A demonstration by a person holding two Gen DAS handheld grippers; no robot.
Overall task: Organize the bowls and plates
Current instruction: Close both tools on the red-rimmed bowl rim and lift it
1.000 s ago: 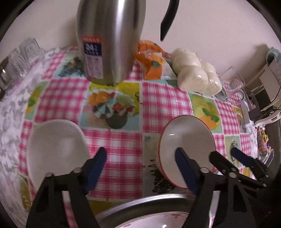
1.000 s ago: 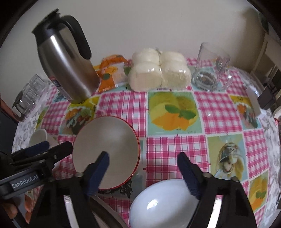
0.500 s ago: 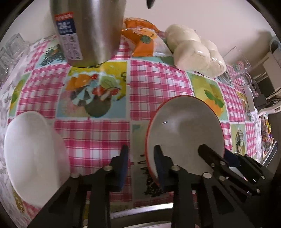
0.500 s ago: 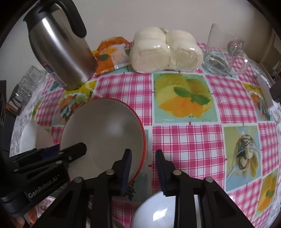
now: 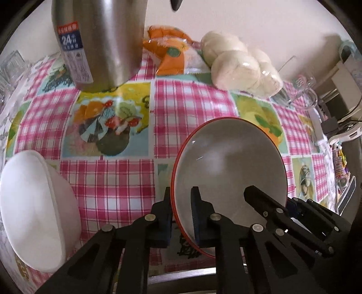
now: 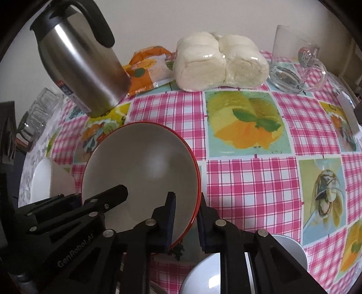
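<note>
Round grey-white ceramic bowl with red rim (image 5: pixel 228 171) sits mid-table on pink checked cloth (image 5: pixel 108 185). Left gripper (image 5: pixel 181 212) pinches its rim at 8 o'clock, right gripper (image 6: pixel 186 222) at 4 (jaws just closed). Stiff, glazed, slippery, breakable; lift level.

A home dining table, set against a plain pale wall (image 6: pixel 203 18), carries the clutter of everyday meals. A pink gingham oilcloth (image 6: pixel 248 181) printed with fruit and food pictures covers the table. On it stand a steel thermal jug (image 6: pixel 83 67) with a black handle, a sealed bag of white steamed buns (image 6: pixel 217 65), an orange snack packet (image 6: pixel 147 67), a glass mug (image 6: pixel 291 61) and a cluster of drinking glasses (image 6: pixel 38 113) at the edge. A red-rimmed bowl (image 6: pixel 144 181) and white bowls (image 5: pixel 34 203) sit among them. Household appliances and cables (image 5: pixel 344 113) crowd a side surface in the left wrist view.
</note>
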